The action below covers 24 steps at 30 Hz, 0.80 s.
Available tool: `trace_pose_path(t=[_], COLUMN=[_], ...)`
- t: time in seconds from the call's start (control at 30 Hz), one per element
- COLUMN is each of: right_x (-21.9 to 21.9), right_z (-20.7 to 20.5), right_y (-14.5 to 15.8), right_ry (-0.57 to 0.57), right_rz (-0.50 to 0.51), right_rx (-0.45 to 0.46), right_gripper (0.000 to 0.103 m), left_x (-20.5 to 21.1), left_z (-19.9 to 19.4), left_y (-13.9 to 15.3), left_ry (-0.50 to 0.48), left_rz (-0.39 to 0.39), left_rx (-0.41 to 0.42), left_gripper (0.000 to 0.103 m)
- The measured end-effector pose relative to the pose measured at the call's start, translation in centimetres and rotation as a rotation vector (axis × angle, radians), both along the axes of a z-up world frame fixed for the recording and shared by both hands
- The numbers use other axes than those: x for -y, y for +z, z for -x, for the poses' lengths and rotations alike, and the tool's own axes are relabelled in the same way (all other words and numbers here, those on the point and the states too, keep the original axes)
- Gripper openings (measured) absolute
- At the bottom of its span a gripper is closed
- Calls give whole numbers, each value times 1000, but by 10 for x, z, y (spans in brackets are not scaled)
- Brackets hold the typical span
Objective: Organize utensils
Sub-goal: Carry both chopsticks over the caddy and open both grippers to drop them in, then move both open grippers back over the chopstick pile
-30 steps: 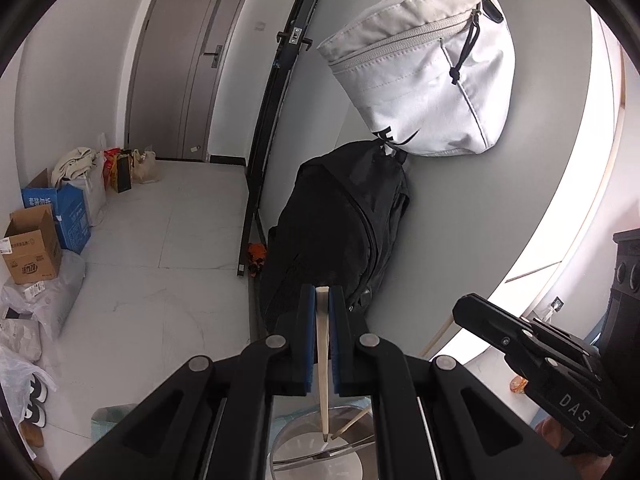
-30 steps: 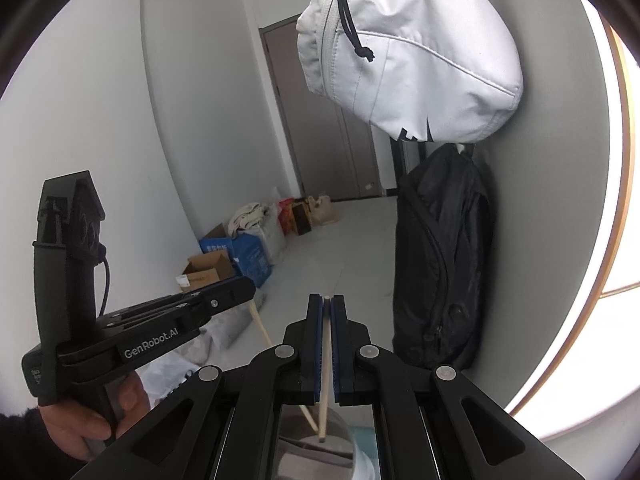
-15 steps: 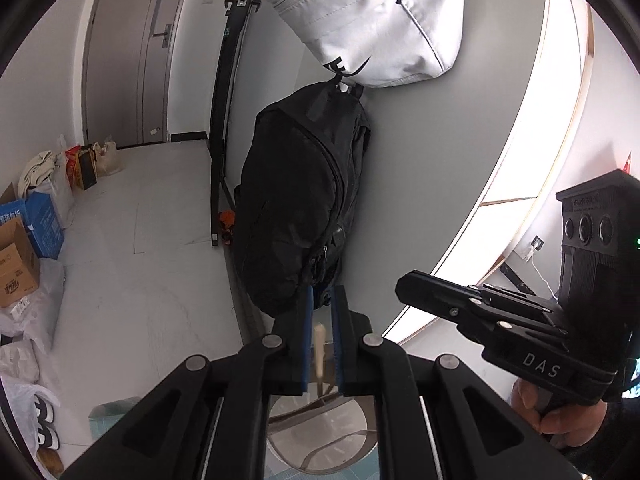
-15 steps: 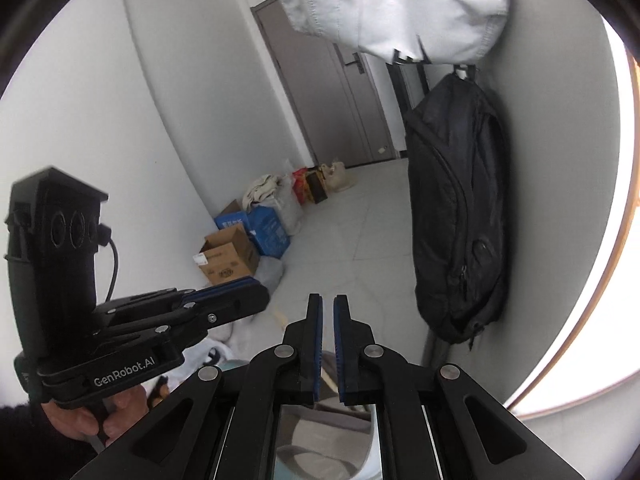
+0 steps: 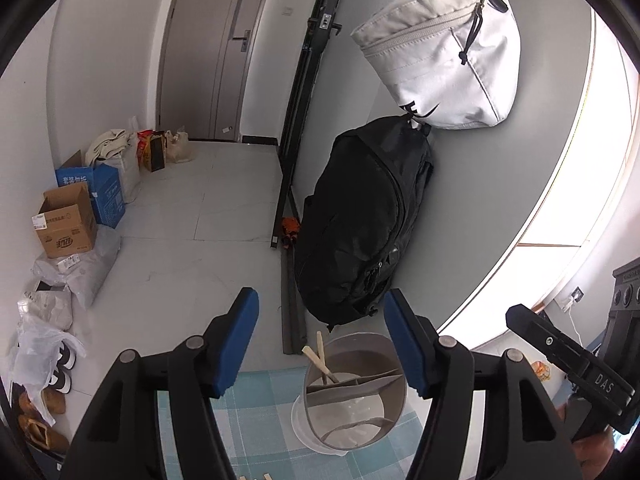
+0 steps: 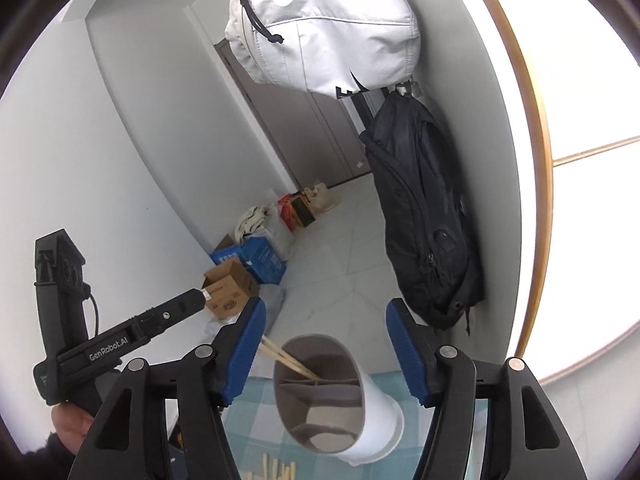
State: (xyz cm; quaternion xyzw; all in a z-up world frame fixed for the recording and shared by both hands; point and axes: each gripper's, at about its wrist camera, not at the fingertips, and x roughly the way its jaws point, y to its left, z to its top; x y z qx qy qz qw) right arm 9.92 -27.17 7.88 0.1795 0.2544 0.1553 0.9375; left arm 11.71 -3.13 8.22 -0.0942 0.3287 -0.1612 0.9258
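Observation:
A white round holder (image 5: pixel 372 428) with grey dividers stands on the teal checked cloth (image 5: pixel 260 400). Two wooden chopsticks (image 5: pixel 320 356) lean in its far left compartment, free of any pad. My left gripper (image 5: pixel 322 340) hovers above the holder, its jaws opening, with nothing between the blue pads. In the right wrist view the same holder (image 6: pixel 380 412) and chopsticks (image 6: pixel 284 356) sit below my right gripper (image 6: pixel 326 344), whose jaws are also opening with nothing in them. Each gripper shows in the other's view: right gripper (image 5: pixel 520 316), left gripper (image 6: pixel 192 300).
Several loose chopsticks (image 6: pixel 276 468) lie on the cloth at the near edge. Beyond the table a black backpack (image 5: pixel 360 220) and a white bag (image 5: pixel 444 60) hang on the wall. Cardboard boxes (image 5: pixel 66 224) and bags line the floor at left.
A second ago each gripper was shut on one chopstick above the holder. Both have since spread their jaws, and the two chopsticks now stand in the holder.

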Motion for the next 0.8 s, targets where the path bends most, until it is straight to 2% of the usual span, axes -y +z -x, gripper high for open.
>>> trace_pose_path(t=[0.23,0.37,0.5,0.63,0.8], right_x=[-12,-23,-34,-48,-64], right_z=[30,47,62,76,87], right_y=[14,22,24,19,1], right_ry=[19,32,52,76,108], right_rz=[16,29,46,68,94], right_rx=[37,60,76,86,63], right_gripper=[73,79,83,87,90], left_x=[-1,-8,-18,-26,-41], left_z=[20,31,46,60,70], left_y=[13,17,20,13,-7], left_ry=[25,43,50,74,108], left_rz=[-27,-11,-5,-4,39], left_rx=[32,33,45,40,-8], left_gripper=[61,73,74,74,74])
